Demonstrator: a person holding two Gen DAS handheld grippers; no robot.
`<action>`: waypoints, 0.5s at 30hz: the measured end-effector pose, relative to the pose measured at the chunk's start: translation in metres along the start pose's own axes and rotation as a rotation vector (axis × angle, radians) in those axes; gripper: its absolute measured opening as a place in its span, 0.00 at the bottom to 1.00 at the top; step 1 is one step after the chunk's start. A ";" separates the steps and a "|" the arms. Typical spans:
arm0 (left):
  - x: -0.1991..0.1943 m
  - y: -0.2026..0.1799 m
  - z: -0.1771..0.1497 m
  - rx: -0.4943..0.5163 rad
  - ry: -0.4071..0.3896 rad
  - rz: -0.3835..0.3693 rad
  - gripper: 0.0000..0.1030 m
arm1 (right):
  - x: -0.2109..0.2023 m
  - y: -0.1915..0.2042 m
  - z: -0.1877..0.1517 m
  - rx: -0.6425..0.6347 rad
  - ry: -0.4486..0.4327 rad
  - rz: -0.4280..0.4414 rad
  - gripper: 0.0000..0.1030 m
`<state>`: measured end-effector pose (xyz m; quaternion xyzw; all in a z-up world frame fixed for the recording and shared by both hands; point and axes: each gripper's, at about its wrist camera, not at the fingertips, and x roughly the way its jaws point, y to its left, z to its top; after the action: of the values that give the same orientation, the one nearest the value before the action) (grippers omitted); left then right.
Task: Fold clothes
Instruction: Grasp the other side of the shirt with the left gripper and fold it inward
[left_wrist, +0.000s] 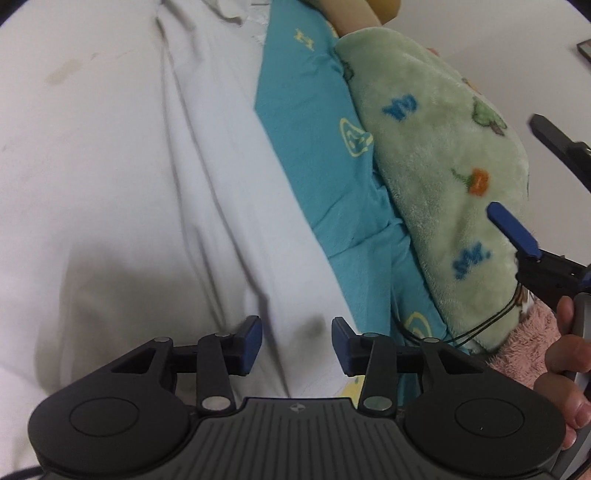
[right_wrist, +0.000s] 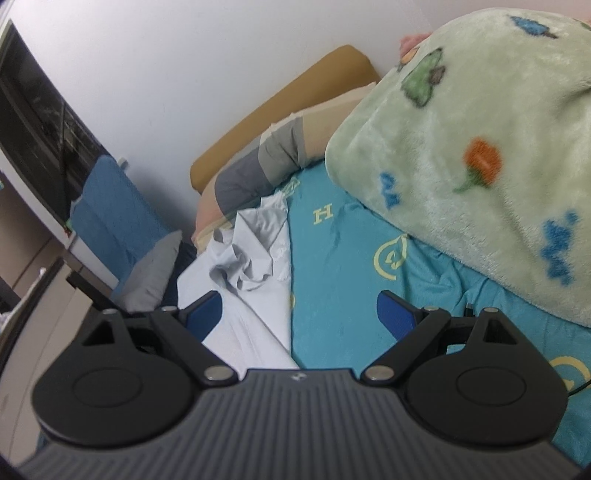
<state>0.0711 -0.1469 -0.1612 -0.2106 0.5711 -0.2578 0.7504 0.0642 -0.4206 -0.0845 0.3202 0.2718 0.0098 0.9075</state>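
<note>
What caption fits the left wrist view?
Open left gripper over a white garment on a teal sheet, green blanket alongside.

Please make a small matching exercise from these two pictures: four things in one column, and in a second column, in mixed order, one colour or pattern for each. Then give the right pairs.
Things:
1. white garment
2. bed sheet
3. fleece blanket
4. gripper pads

Colours or patterns:
A. teal with yellow prints
B. dark blue
C. pale, plain, with long creases
D. light green with orange and blue figures

Right pairs: 1-C, 2-A, 3-D, 4-B.

The left gripper is above the white garment, and the right gripper is above the garment's edge and the bed sheet. Both are open and hold nothing.
</note>
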 end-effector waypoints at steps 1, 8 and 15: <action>-0.007 0.000 0.000 -0.002 -0.006 -0.010 0.02 | 0.003 0.000 -0.001 -0.004 0.008 -0.007 0.89; -0.060 -0.001 0.004 -0.017 -0.051 -0.082 0.02 | 0.009 -0.002 -0.003 -0.008 0.025 -0.061 0.89; -0.120 0.020 0.004 -0.068 -0.055 -0.085 0.02 | 0.009 0.008 -0.009 -0.070 0.032 -0.083 0.89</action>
<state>0.0521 -0.0563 -0.0821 -0.2670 0.5494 -0.2639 0.7465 0.0688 -0.4073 -0.0895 0.2765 0.2986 -0.0131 0.9134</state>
